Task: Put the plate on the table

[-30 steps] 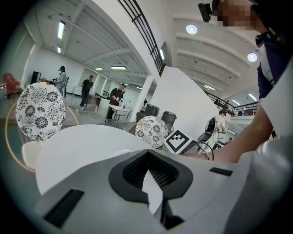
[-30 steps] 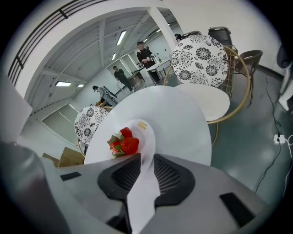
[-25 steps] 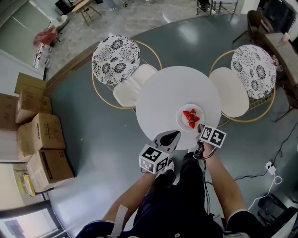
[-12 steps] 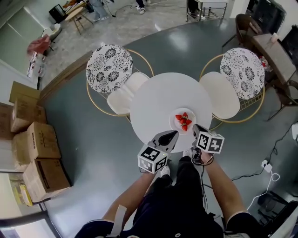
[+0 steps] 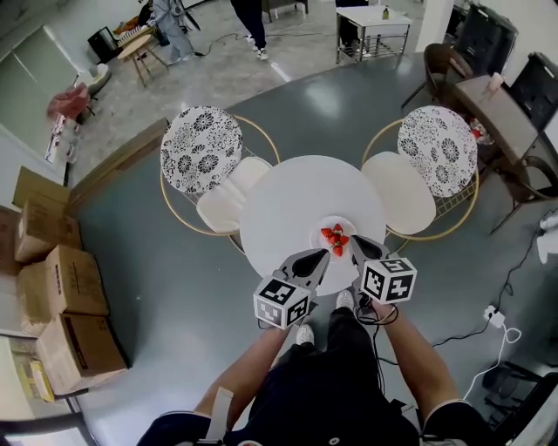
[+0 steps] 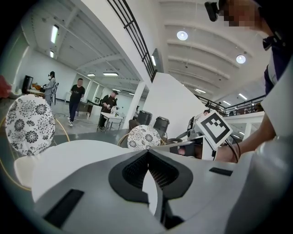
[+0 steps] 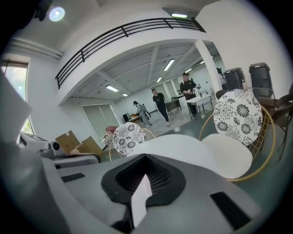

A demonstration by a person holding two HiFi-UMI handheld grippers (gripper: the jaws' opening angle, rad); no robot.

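Plate (image 5: 342, 221), small and white, is seen lying flat on the round white table (image 5: 288, 200), close to the edge nearest the person. Red strawberries (image 5: 335, 237) are heaped at its middle. Tabletop is plain matt white.

Left gripper (image 5: 324, 253) is held over the near table edge, tip just beside the plate's left rim. In the left gripper view its jaws are drawn together with nothing caught between the ribbed pads.

Right gripper (image 5: 354, 245) is held with its tip at the plate's near right rim; contact cannot be settled from the head view. In the right gripper view its jaws are pressed together. A white sliver is seen in the slit below the pads, possibly tabletop showing through, but this is not resolved.

Room: two gold wire-framed chairs are set at the table's far side, the left chair (image 5: 201, 150) and the right chair (image 5: 438, 150), each with a round black-and-white flowered back and a cream seat cushion. Floor (image 5: 166, 261) is glossy grey-green near the table and paler beyond a curved border. Cardboard boxes (image 5: 61, 279) are stacked along the left wall. A cable (image 5: 493, 315) is trailed across the floor at right. Two people (image 5: 248, 17) are seen standing at the far end. A black mezzanine railing (image 7: 132, 27) is seen overhead.
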